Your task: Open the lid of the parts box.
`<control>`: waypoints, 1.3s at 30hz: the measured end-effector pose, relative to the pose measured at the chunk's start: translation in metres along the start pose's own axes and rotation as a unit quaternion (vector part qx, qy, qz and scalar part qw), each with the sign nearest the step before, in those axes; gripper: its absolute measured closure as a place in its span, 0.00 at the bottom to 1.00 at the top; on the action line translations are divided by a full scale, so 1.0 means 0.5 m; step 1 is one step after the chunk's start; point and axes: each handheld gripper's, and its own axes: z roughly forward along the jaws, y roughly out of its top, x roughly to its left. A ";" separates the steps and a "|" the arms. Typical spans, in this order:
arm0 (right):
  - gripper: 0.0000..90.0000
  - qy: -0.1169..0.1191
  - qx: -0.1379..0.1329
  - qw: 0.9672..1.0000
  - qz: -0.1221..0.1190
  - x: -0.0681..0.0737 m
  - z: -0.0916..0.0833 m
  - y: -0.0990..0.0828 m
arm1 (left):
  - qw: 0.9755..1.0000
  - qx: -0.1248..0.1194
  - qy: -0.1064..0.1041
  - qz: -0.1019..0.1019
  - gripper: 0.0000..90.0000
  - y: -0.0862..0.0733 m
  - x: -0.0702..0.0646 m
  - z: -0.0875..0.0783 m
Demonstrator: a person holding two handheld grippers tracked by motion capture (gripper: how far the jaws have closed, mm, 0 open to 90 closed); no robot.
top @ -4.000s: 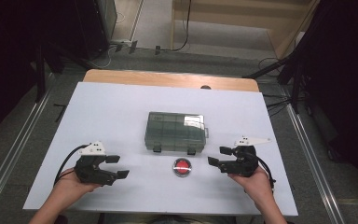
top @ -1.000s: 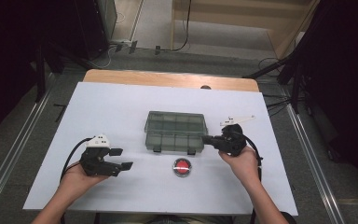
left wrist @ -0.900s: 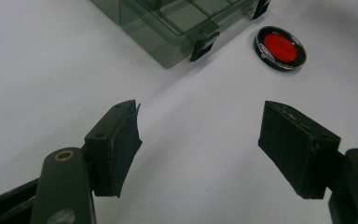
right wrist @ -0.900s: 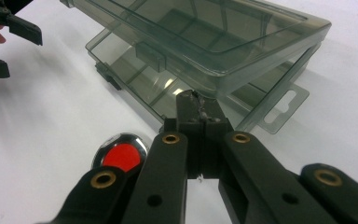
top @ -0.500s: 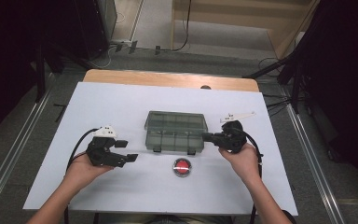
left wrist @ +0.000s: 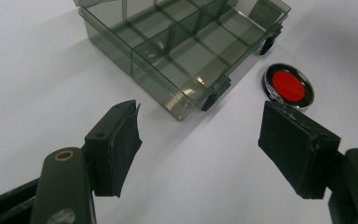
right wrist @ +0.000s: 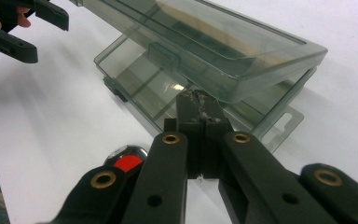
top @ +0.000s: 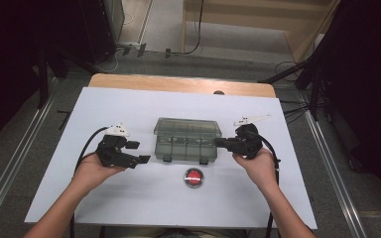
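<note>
At the middle of the white table (top: pixel 104 198) sits one smoky, see-through plastic compartment box (top: pixel 186 139), rectangular, with thin dividers inside and two dark latches on its near edge. Its hinged lid (right wrist: pixel 223 42) is lifted a little off the base in the right gripper view, tilted, with the right gripper (top: pixel 218 142) at the box's right end, tips pressed together under the lid edge and nothing pinched between them. Compared with a second ago, that hand has hardly shifted, while the left gripper (top: pixel 138 152) has come in closer to the box's left end. Its two matte black, foam-faced jaws stand wide apart, clasping nothing, just short of the box's corner. One round button (top: pixel 194 177), red face in a shiny metal ring, lies on the table just in front of the box, apart from it. Two hands, two grippers, each trailing one black cable. A strip of bare wood (top: pixel 178 83) edges the table's far side.
</note>
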 end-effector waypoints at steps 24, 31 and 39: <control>1.00 0.009 0.007 1.000 0.015 -0.007 -0.001 0.040 | 1.000 -0.009 -0.002 0.002 0.32 0.065 0.030 0.034; 1.00 0.008 0.004 1.000 0.016 -0.009 -0.003 0.053 | 1.000 -0.014 0.002 -0.005 0.32 0.077 0.047 0.042; 1.00 0.006 0.006 1.000 0.016 -0.010 0.001 0.061 | 1.000 -0.017 0.011 0.004 0.35 0.096 0.051 0.051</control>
